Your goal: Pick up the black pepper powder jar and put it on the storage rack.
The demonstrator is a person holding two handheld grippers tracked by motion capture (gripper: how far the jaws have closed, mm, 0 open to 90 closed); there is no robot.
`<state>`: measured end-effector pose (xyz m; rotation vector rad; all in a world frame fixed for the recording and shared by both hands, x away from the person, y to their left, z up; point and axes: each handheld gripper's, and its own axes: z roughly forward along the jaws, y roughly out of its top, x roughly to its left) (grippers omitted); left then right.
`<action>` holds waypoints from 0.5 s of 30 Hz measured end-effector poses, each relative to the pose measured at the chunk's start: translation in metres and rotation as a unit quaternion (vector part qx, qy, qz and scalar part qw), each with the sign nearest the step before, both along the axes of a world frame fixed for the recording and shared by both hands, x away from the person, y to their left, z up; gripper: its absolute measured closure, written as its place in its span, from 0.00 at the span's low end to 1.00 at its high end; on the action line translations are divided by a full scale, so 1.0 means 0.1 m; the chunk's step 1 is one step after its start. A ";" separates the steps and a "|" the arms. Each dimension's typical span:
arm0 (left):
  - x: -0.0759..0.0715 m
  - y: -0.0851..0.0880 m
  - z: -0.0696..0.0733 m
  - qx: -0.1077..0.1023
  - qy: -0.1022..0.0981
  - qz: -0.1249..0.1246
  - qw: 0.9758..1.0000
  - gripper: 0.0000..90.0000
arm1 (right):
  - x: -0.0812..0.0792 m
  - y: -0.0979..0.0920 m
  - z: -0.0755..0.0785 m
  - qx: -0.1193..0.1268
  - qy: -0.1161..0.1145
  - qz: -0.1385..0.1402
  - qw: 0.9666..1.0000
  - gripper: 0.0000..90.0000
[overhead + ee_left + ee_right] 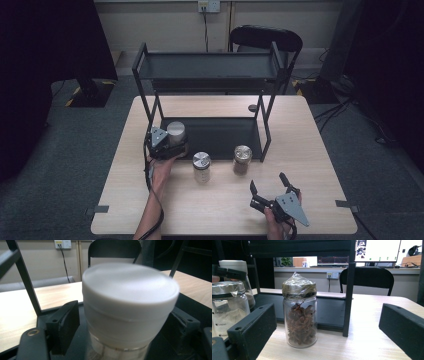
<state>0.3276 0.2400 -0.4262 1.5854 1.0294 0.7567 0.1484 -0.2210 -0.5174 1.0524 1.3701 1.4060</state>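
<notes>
A jar with a white lid (175, 132) stands on the front left of the black rack's lower shelf (220, 137). My left gripper (170, 144) is around it from the near side. In the left gripper view the jar (130, 305) sits between the jaws with a thin gap beside the left finger (62, 327), so the gripper is open. My right gripper (267, 181) rests near the table's front edge, open and holding nothing. It points at a jar of brown star anise (300, 315) on the table. A jar with a silver lid (201, 165) stands left of that one.
The two-tier black rack has an upper shelf (210, 70) on thin posts (348, 300). A small dark round object (252, 107) lies on the table behind the rack. A black chair (265, 37) stands beyond the far edge. Bare tabletop (310, 150) lies to the right.
</notes>
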 end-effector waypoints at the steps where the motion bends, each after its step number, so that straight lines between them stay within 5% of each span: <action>1: 0.00 0.00 0.01 0.000 -0.001 0.000 1.000 0.22 | 0.00 0.00 0.00 0.000 0.000 0.000 1.000 0.00; 15: -0.05 -0.04 0.10 0.005 -0.019 0.005 1.000 0.16 | 0.00 0.00 0.00 0.000 0.000 0.000 1.000 0.00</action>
